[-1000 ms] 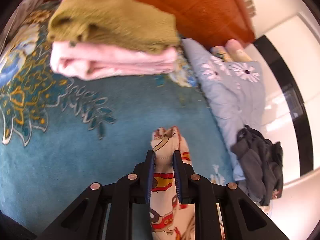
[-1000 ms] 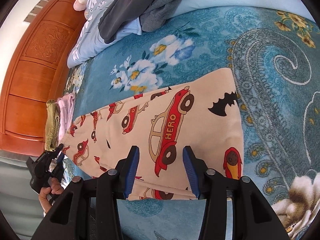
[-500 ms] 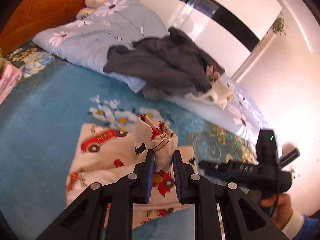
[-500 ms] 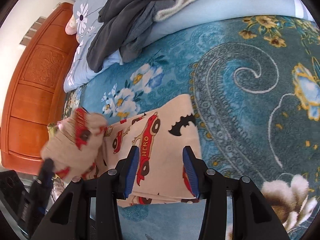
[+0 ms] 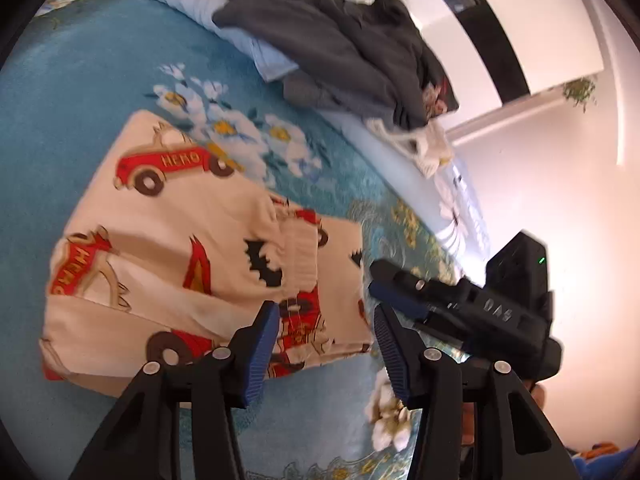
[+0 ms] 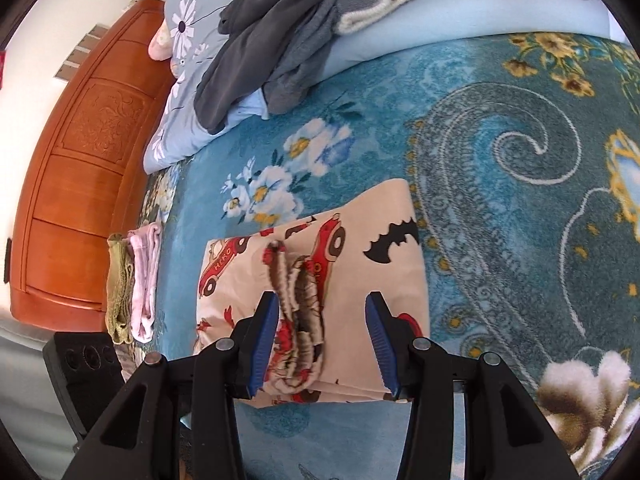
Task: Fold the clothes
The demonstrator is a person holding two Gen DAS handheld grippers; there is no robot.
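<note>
A cream garment printed with red cars (image 5: 192,248) lies folded over on the teal floral blanket (image 5: 60,92); its ribbed end lies across the middle. My left gripper (image 5: 326,346) is open and empty, just above the garment's near edge. The right gripper shows in the left wrist view (image 5: 384,284) at the garment's right edge. In the right wrist view the garment (image 6: 360,280) lies under my right gripper (image 6: 322,340), which is open and empty over the bunched ribbed end (image 6: 300,308).
A pile of dark grey clothes (image 5: 340,40) lies on a light blue floral quilt (image 6: 188,92) at the far side. Folded olive and pink clothes (image 6: 132,284) are stacked by the orange wooden headboard (image 6: 80,168). White wall and dark window to the right.
My left gripper carried the garment's end over onto the rest, then opened and let it go. The garment is now folded shorter. The right gripper stayed open.
</note>
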